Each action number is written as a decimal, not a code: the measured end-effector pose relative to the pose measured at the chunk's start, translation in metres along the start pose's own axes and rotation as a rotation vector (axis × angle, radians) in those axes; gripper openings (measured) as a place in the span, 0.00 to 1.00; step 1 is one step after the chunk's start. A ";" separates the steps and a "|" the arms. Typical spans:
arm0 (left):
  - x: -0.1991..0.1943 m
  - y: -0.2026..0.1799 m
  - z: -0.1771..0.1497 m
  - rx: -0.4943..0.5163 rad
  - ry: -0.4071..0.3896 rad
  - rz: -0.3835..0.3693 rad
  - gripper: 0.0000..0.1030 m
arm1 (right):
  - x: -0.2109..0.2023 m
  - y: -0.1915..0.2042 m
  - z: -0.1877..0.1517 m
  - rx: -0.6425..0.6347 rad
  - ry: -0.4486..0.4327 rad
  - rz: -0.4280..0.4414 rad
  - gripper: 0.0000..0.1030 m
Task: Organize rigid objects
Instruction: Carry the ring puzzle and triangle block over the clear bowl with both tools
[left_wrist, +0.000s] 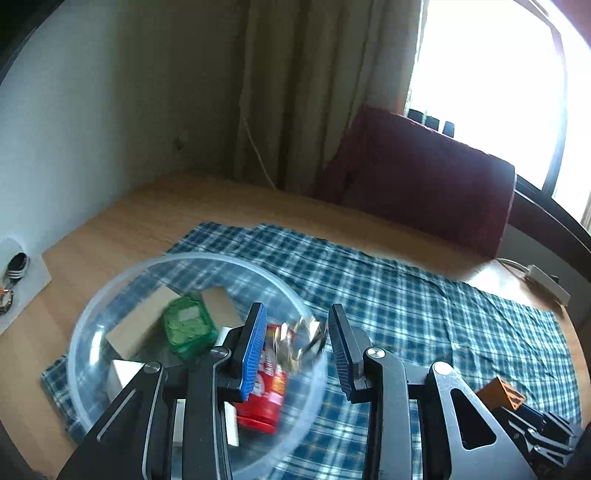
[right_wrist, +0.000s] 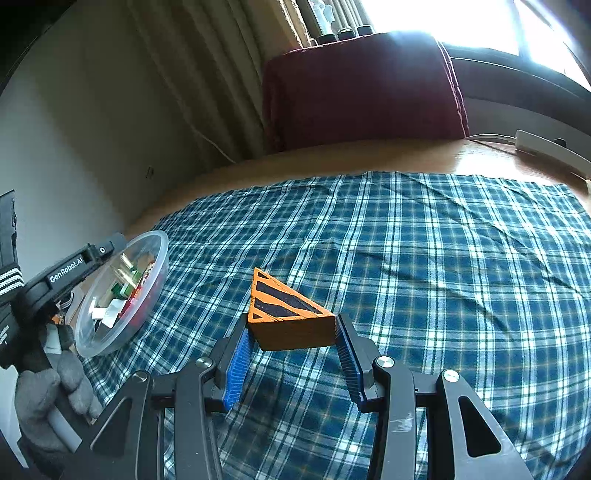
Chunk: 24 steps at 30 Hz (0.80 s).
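The right gripper has its jaws clamped on an orange wooden wedge block with black stripes, ribbed blue pads pressing either side of it. The block sits just above the blue and white plaid cloth that covers most of the light wood table.

The left gripper has its jaws spread fairly wide, hovering over a clear round plastic bowl that looks tilted in the right wrist view. A blurry shiny metallic thing shows between the jaws; can't tell what it is or whether it touches either pad. Inside the bowl: a translucent green plastic box, a red container with some label I can't read, plus tan and white blocks.

The left gripper's body reads "GenRobot.AI" in white, and a hand in a grey glove holds it. A dark red cushioned chair back stands behind the table, by pleated curtains.
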<state>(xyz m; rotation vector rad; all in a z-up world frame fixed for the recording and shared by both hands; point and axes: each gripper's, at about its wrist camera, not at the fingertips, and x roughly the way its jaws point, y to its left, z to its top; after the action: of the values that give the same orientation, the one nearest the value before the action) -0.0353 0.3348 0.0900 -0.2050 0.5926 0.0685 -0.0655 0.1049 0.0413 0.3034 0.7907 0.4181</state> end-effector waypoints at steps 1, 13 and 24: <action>-0.001 0.006 0.001 -0.005 -0.008 0.008 0.35 | 0.004 0.002 -0.002 0.000 0.001 0.000 0.45; -0.003 0.048 0.005 -0.082 -0.019 0.094 0.36 | 0.005 0.002 -0.003 0.004 0.000 -0.004 0.45; -0.044 0.127 0.007 -0.198 -0.049 0.152 0.74 | 0.004 -0.005 -0.002 0.009 -0.002 0.004 0.45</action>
<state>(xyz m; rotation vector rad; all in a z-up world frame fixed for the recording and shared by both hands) -0.0840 0.4604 0.0984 -0.3491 0.5521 0.2793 -0.0632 0.1028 0.0361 0.3134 0.7903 0.4178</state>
